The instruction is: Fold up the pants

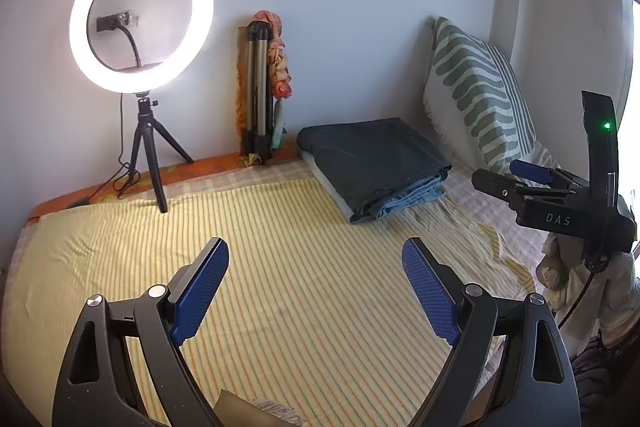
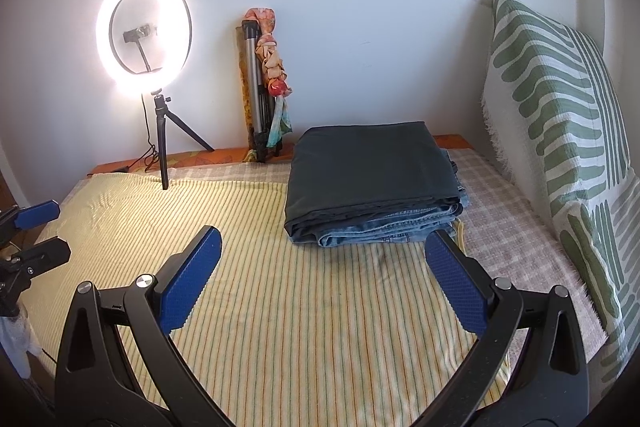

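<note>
We see a stack of folded pants (image 2: 372, 183) lying on the bed (image 2: 312, 327), near the back wall and just beside the big green and white pillow (image 2: 560, 131). A dark pair is on top, and blue jeans (image 2: 384, 231) peek out from under it. The edges look neat and flat.

Our left gripper (image 1: 316, 287) hangs over the striped yellow sheet with its blue fingers (image 1: 200, 291) spread wide and nothing between them. Our right gripper (image 2: 324, 283) is the same, fingers wide apart and empty, pointing toward the stack but not touching it.

We think the folding is done, or nearly done. We see no loose pants waiting on the sheet in front of us. If more pants need folding, they are somewhere we cannot see.

A bright ring light (image 2: 144, 35) stands on its little tripod at the far left, and a folded tripod (image 2: 256, 87) leans on the wall.
</note>
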Motion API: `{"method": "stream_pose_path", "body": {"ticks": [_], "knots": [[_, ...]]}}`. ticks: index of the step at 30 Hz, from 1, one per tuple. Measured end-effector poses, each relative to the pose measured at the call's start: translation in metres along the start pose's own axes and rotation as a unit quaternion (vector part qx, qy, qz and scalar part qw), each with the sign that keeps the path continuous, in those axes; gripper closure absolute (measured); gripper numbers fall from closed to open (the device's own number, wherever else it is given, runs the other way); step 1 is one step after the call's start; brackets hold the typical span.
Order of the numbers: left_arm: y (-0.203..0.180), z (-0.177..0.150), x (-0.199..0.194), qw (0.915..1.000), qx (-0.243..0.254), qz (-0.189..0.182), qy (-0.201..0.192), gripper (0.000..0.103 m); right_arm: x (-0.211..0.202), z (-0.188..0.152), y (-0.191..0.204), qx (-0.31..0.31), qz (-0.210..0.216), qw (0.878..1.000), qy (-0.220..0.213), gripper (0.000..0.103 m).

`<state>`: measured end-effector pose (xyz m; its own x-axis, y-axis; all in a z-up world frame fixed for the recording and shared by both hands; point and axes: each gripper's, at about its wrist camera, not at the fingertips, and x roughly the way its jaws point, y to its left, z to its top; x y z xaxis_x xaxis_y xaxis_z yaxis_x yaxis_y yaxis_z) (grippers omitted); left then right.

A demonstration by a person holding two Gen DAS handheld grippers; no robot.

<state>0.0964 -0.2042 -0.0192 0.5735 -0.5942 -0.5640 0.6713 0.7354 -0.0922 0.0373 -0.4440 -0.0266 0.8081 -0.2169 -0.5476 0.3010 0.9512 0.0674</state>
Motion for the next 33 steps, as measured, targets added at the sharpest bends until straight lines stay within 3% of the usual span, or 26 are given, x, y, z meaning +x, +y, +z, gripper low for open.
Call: {"method": "stream_pose_path", "body": {"ticks": [33], "knots": [[0.0009,-0.0025,-0.0017,0.9999,-0.004,-0.01,0.001,0.014,0.0047,-0.0032,0.0066,-0.005,0.003,1.0,0.003,0.0]]}}
